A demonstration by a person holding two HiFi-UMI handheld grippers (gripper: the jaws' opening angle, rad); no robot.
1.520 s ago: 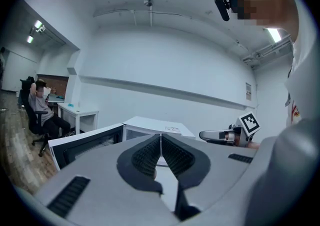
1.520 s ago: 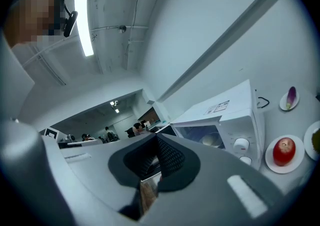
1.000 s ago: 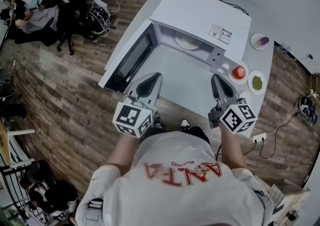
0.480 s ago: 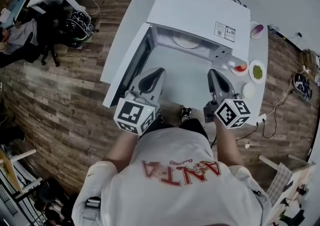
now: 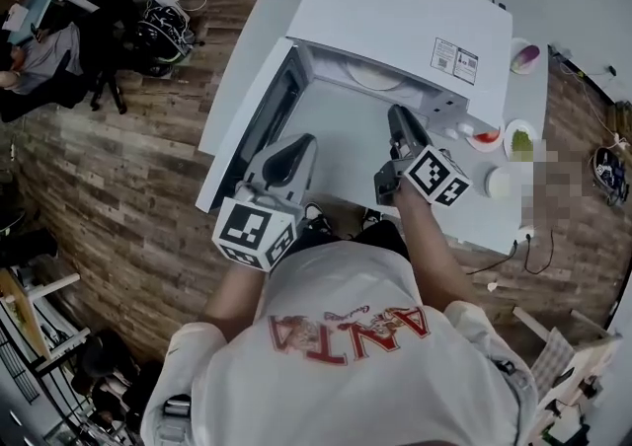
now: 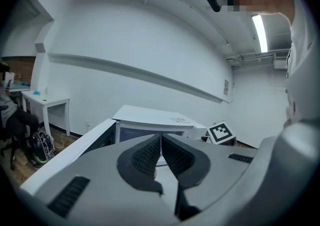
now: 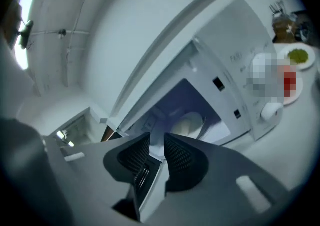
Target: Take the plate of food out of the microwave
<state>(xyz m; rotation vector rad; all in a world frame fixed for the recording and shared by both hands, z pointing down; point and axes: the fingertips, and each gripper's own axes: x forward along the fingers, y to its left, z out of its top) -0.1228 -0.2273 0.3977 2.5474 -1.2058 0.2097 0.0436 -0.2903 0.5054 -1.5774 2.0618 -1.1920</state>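
The white microwave stands on a white table, with its door swung open to the left. A pale plate lies inside the cavity and also shows in the right gripper view as the plate. My right gripper is just in front of the cavity mouth. Its jaws are opening, with a narrow gap between the right gripper tips and nothing in it. My left gripper hangs lower left near the door. The left gripper is shut and empty.
To the right of the microwave are a plate with red food, a plate with green food, a small white cup and a bowl with something purple. Cables trail off the table's right edge. A seated person is far left.
My right gripper has moved forward and left to the microwave opening, and its jaws have parted. The left gripper has stayed about where it was, still shut.
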